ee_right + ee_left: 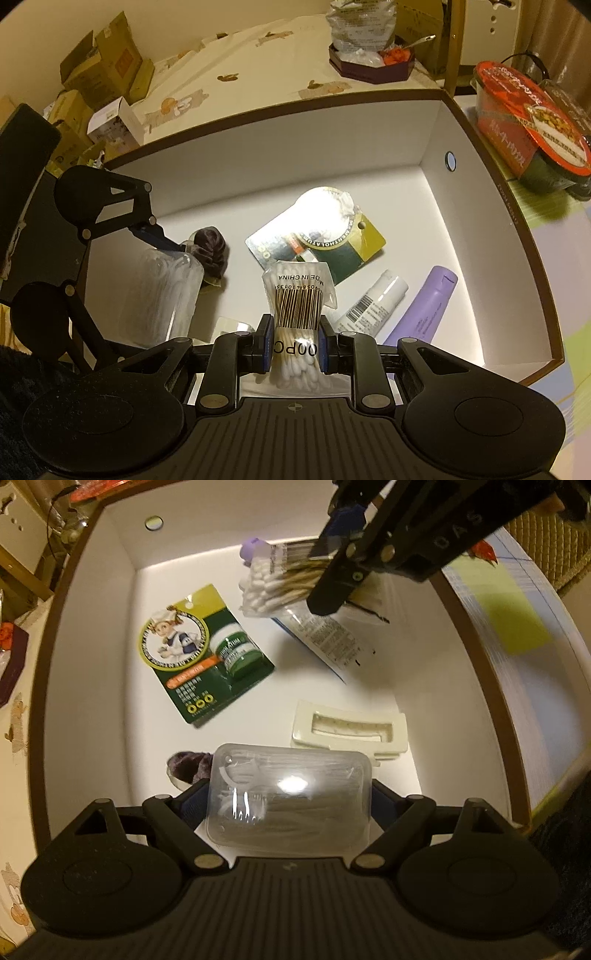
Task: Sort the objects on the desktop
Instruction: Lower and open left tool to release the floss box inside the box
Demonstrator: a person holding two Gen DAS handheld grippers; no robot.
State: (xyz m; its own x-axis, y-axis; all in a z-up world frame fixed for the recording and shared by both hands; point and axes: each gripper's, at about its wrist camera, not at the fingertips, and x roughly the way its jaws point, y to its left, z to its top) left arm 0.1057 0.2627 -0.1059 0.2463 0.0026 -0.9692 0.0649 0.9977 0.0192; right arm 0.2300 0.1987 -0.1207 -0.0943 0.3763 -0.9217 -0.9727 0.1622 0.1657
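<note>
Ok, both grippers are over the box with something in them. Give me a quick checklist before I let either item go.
1. Right gripper grip on the cotton swab pack: ok, clamped at mid-pack.
2. Left gripper grip on the clear plastic case: ok, held between both fingers.
3. Both items inside the white box walls: ok.
4. Free floor under the swab pack: not ok, the white tube and purple bottle lie just ahead of it.
5. Free floor under the case: cannot tell; the cream tray and dark scrunchie lie close by.
6. Grippers apart from each other: ok, a gap shows in both views.
</note>
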